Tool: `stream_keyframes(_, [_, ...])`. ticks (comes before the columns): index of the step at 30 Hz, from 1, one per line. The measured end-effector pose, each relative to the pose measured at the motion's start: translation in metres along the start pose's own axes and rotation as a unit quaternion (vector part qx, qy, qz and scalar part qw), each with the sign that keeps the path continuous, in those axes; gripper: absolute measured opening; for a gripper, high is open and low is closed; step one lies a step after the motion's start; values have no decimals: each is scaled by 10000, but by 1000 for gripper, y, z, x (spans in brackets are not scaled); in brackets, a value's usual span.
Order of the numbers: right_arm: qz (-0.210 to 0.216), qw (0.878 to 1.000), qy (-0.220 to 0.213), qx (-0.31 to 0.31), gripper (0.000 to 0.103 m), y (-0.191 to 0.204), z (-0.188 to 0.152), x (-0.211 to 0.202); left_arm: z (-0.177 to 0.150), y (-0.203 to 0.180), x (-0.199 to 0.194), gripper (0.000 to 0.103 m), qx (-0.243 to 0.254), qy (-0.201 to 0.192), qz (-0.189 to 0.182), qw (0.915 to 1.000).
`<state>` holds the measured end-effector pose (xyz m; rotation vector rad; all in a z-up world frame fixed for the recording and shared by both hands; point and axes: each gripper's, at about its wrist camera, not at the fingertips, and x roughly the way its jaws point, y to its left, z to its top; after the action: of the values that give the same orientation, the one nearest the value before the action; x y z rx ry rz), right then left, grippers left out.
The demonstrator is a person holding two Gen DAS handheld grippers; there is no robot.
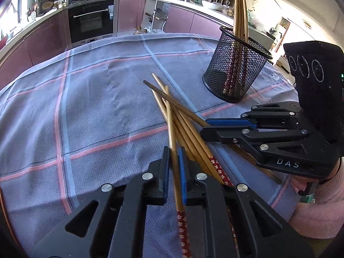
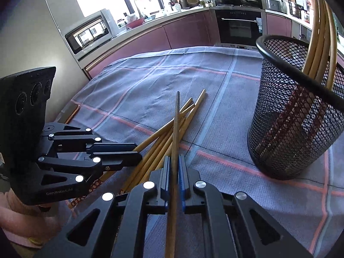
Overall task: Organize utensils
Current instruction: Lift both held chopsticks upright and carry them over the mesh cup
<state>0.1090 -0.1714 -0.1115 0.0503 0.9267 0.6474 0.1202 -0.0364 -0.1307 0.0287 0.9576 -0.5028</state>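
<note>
Left wrist view: your left gripper (image 1: pixel 173 159) is closed tight on one chopstick (image 1: pixel 172 129), its red flowered end running back between the fingers, its plain tip lying across the pile of chopsticks (image 1: pixel 189 137) on the checked tablecloth (image 1: pixel 96 99). In the right wrist view your right gripper (image 2: pixel 174 167) is likewise pinched shut on a darker chopstick (image 2: pixel 176 120), which points forward over the same pile. Both sticks look gripped but not yet clear of the heap, so you appear to be at the pick-up step. The mesh cup (image 1: pixel 234 73), already holding several chopsticks upright, stands beyond the pile, on your right. Next, each stick likely needs lifting free without dragging its neighbours, then tipping toward upright so its lower end clears the cup's rim before you let go.
</note>
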Motion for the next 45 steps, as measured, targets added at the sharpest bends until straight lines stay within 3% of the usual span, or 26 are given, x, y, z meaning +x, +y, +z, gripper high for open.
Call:
stream_keyframes(10, [-17, 9972, -742, -63, 6, 4, 4, -52, 11, -13, -34, 7, 57, -510, -190, 9985])
stream_keyframes(16, [-152, 9926, -1207, -28, 6, -1, 8, -86, 24, -21, -66, 7, 145, -854, -517, 9949])
stream_keyframes(28, [-256, 9839, -1768, 7, 6, -17, 16, -127, 49, -31, -106, 7, 103, -1446, -809, 9861])
stream_keyframes(36, [-352, 9783, -2041, -26, 6, -27, 25, -147, 74, -38, -108, 7, -67, -1900, -923, 9774])
stream_keyframes(45, [-489, 9726, -2265, -174, 6, -34, 43, -168, 130, -60, -103, 7, -195, -2481, -908, 9643])
